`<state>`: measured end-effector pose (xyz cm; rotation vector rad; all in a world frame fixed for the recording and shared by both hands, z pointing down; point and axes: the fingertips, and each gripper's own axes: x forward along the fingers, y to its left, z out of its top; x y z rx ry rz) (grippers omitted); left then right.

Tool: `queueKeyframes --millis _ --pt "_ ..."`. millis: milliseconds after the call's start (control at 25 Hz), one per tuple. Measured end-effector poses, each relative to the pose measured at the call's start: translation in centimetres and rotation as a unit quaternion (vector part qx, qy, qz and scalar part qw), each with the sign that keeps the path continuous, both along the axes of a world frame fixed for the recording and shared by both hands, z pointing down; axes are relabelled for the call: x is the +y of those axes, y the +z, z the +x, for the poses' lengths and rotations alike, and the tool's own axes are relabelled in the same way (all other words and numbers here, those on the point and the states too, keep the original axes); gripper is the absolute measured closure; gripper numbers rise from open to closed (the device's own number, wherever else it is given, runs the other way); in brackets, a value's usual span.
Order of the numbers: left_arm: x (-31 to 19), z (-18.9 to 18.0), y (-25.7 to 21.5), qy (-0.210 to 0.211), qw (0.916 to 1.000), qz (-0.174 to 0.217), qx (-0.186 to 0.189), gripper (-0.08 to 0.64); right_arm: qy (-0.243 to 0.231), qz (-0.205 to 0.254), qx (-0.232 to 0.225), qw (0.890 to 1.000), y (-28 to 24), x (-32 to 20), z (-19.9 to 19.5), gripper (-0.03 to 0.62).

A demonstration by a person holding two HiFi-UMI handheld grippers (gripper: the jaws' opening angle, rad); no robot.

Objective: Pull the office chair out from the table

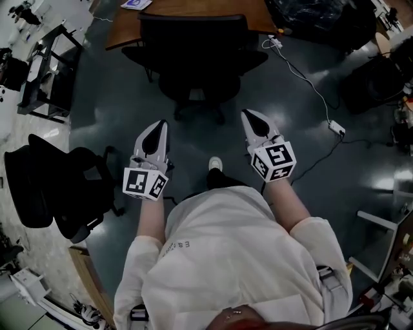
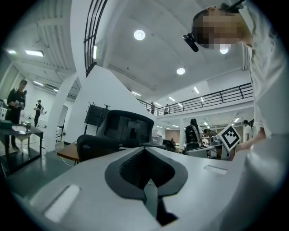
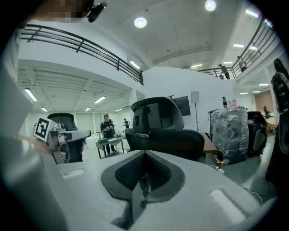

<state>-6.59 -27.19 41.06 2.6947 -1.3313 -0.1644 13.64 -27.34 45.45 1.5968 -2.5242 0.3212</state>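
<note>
Dark, glossy floor (image 1: 116, 109) fills most of the head view. At the top I see the black office chair (image 1: 193, 55) standing close against the near edge of the brown table (image 1: 187, 8), with its backrest facing me. The 2 grippers are held side by side ahead of the person's white shirt (image 1: 232, 258), well short of the chair and touching nothing. Left gripper (image 1: 161, 126): fingers pressed together, nothing between them. Right gripper (image 1: 249, 116): fingers likewise together and empty. Each gripper view shows the chair's backrest ahead, beyond the closed tips. A 2nd black chair (image 1: 58, 187) stands at left, well apart. A white cable (image 1: 310, 87) crosses the floor at right.
</note>
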Motion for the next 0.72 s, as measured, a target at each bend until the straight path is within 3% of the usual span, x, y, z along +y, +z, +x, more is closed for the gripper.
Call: queueKeyframes --millis 400,600,720 --pt "-9.1 -0.5 -1.6 0.013 0.9998 0.010 -0.012 0.545 -0.006 0.018 0.026 0.999 -2.3 -8.2 -1.0 0.603" --pt "-13.4 -0.9 -4.4 0.054 0.9940 0.067 -0.067 0.545 0.007 0.063 0.079 0.995 -5.5 -11.8 -1.5 0.603" --pt "-16.1 -1.0 -7.7 0.077 0.9874 0.102 -0.093 0.545 -0.019 0.069 0.109 0.992 -8.2 -13.4 -1.7 0.603"
